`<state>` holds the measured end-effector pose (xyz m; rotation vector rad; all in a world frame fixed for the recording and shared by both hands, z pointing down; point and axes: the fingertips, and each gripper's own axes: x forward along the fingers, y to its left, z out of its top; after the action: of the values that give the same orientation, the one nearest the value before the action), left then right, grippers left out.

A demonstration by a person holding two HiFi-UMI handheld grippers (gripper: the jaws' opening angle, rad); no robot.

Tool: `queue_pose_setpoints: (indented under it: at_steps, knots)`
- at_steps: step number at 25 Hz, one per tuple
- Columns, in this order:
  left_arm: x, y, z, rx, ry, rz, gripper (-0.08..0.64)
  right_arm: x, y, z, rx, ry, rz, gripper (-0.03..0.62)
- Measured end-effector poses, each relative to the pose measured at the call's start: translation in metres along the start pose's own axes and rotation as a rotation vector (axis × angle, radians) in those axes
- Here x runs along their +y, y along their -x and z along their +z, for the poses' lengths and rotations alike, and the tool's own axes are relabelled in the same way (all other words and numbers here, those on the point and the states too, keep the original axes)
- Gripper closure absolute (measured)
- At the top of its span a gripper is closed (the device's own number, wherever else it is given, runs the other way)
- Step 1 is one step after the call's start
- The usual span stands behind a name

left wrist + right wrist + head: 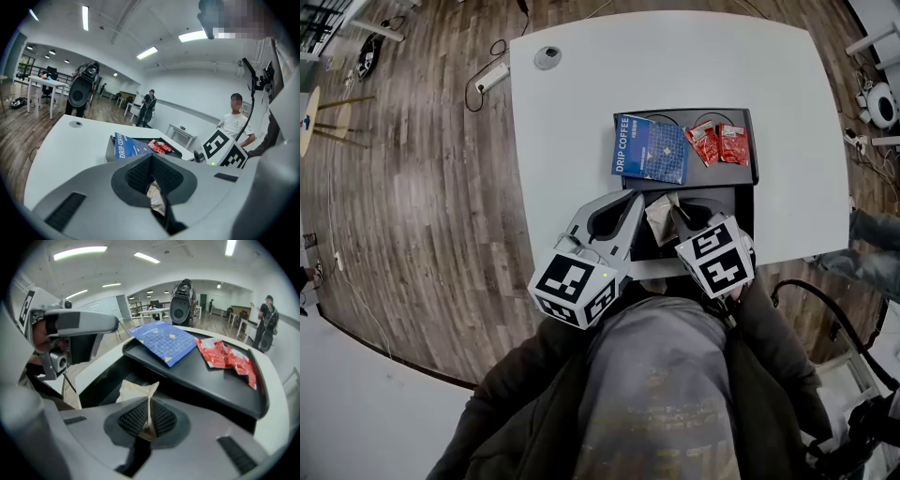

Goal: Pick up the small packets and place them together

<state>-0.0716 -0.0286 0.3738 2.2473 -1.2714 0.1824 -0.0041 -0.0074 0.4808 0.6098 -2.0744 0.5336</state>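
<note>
White bench (581,112), head view. Far left on it sits a round grey disc (547,57), well apart from the rest.

Left gripper (636,204) is at the near edge of the bench, pointing toward the tray. Its jaws are closed, with a crinkled tan packet (661,217) pinched between the pads. Its own view shows the packet wedged in the jaw gap.

Behind it a blue coffee box (650,148) lies flat on the left part of the black tray (712,174), hanging over the tray's left rim.

The tan packet is held up between the two grippers, over a lower black tray (742,202) at the bench's near edge. It looks like one packet in both grips.

Right gripper (680,214) is angled down, jaws closed tight on the tan packet's thin edge. The rest of the packet fans out toward the left gripper.

Two red packets (719,143) lie side by side and touching on the black tray's right part, just beside the box.
</note>
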Motion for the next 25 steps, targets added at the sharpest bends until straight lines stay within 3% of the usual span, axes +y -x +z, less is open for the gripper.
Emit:
queue_pose_setpoints:
  at_steps: [6, 11, 19, 25]
  knots:
    - [-0.004, 0.016, 0.001, -0.020, -0.012, 0.059, 0.559, 0.028, 0.034, 0.024, -0.108, 0.084, 0.082, 0.577]
    - [-0.010, 0.026, 0.008, -0.044, -0.020, 0.104, 0.559, 0.021, 0.063, 0.047, -0.202, 0.088, 0.082, 0.577]
    - [-0.023, 0.020, 0.028, -0.074, -0.065, 0.081, 0.559, -0.026, 0.090, 0.102, -0.333, 0.054, -0.043, 0.577]
    - [-0.019, 0.012, 0.032, -0.071, -0.069, 0.064, 0.560, -0.083, 0.085, 0.110, -0.314, 0.001, -0.171, 0.577]
